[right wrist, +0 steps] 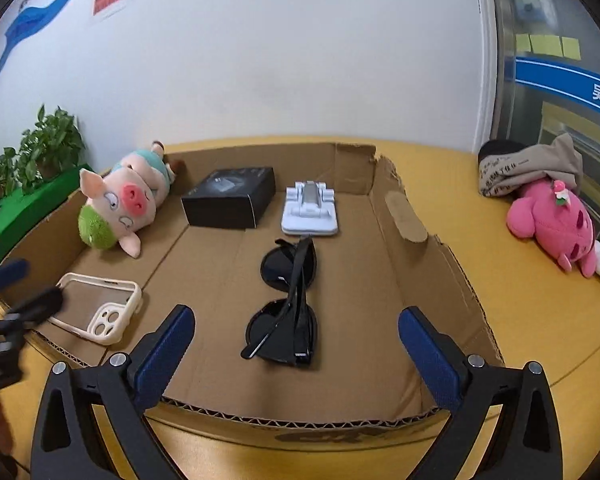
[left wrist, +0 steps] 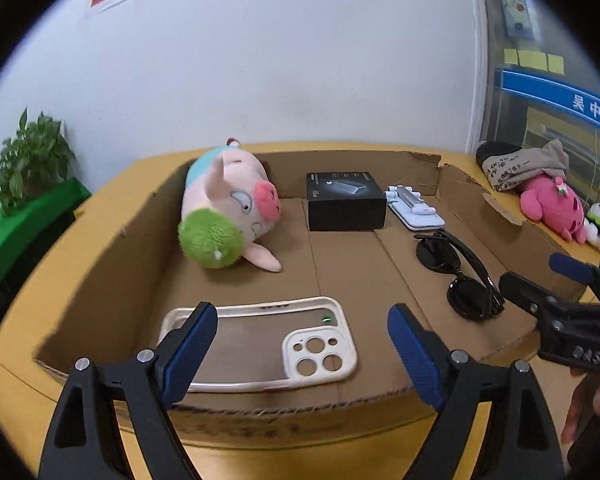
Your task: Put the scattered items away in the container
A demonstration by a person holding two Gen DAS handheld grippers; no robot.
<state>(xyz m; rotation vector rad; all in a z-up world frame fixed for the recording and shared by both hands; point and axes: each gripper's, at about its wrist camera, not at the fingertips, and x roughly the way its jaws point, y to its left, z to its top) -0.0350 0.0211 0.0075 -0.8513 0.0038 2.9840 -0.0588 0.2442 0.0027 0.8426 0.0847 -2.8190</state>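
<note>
My left camera sits low at the near edge of the cardboard box [left wrist: 112,248], looking across it toward the far wall, close over the phone case [left wrist: 260,344]. My right camera looks the same way from further right, centred on the sunglasses [right wrist: 288,300]. Both share the box's contents.
</note>
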